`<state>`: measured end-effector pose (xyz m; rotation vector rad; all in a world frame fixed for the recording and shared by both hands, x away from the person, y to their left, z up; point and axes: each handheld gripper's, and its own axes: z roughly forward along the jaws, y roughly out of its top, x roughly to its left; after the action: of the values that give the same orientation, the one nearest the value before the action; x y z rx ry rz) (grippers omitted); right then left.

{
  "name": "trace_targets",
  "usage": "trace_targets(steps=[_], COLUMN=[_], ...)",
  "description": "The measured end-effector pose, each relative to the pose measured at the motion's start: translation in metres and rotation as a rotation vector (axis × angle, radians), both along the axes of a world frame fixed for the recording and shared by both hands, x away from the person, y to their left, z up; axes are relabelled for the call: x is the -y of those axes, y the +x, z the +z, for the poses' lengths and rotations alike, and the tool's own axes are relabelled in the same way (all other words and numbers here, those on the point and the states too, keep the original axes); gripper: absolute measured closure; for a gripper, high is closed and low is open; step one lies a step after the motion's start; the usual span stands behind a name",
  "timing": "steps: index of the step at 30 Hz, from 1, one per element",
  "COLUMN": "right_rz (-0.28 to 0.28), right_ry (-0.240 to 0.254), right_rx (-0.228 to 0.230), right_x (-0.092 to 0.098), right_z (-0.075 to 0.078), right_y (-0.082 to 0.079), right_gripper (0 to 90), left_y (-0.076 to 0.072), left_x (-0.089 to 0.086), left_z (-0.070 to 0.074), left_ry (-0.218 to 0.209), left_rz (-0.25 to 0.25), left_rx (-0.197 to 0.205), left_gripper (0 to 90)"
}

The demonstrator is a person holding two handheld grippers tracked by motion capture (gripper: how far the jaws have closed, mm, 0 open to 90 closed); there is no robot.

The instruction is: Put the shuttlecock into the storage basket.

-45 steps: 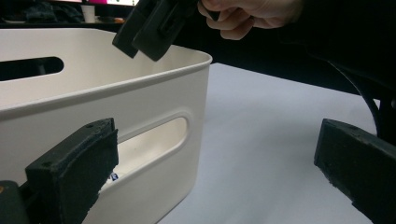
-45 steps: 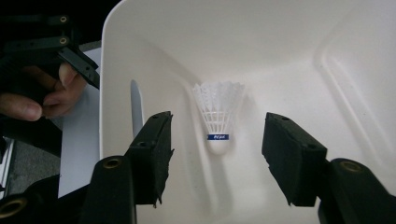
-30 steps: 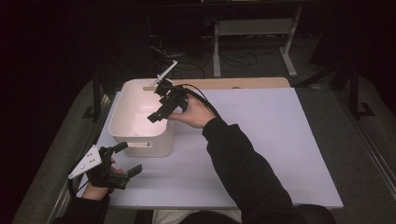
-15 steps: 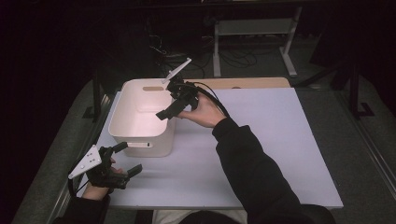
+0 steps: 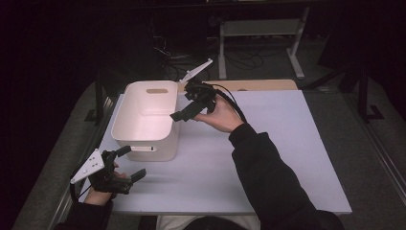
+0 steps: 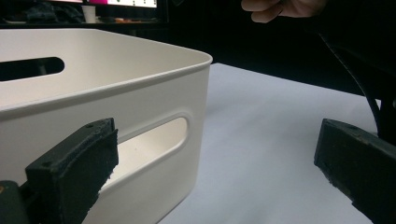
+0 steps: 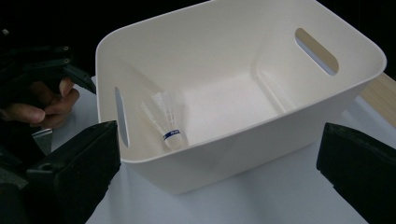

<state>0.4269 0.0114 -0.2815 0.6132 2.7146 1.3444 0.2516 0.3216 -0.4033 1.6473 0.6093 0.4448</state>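
Note:
A white plastic bin (image 5: 152,155) with slot handles stands on the left of the white table. In the right gripper view a white shuttlecock (image 7: 169,122) with a blue band lies inside the bin (image 7: 224,161), against its near wall. My right gripper (image 5: 184,103) hangs open just beyond the bin's right rim, pointing at it, with nothing between its jaws. My left gripper (image 5: 131,163) rests open on the table by the bin's front left corner. In the left gripper view its wide-apart jaws face the bin's handle slot (image 6: 152,144).
A white sheet (image 5: 268,153) covers the table. A wooden strip (image 5: 258,85) runs along the far edge. A metal frame (image 5: 261,28) and cables lie on the dark floor beyond. The person's right hand (image 6: 280,7) shows above the bin.
My right gripper has drawn back to the right, from over the bin to just outside its right rim. The left gripper has stayed put.

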Motion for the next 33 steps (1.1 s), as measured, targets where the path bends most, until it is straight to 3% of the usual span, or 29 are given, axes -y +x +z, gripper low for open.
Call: trace_targets(steps=[14,33], right_rz=[-0.037,-0.083], right_ry=[-0.009,0.027], right_rx=[0.011,0.020], right_x=[0.026,0.066], right_z=[-0.008,-0.017], right_y=[-0.003,-0.009], right_gripper=[0.0,0.0], left_y=[0.000,0.001], left_x=[0.000,0.001], left_z=[0.000,0.000], left_ry=[0.001,-0.001], left_rz=[0.001,0.005], left_rx=[0.000,-0.001], left_gripper=[0.0,0.0])
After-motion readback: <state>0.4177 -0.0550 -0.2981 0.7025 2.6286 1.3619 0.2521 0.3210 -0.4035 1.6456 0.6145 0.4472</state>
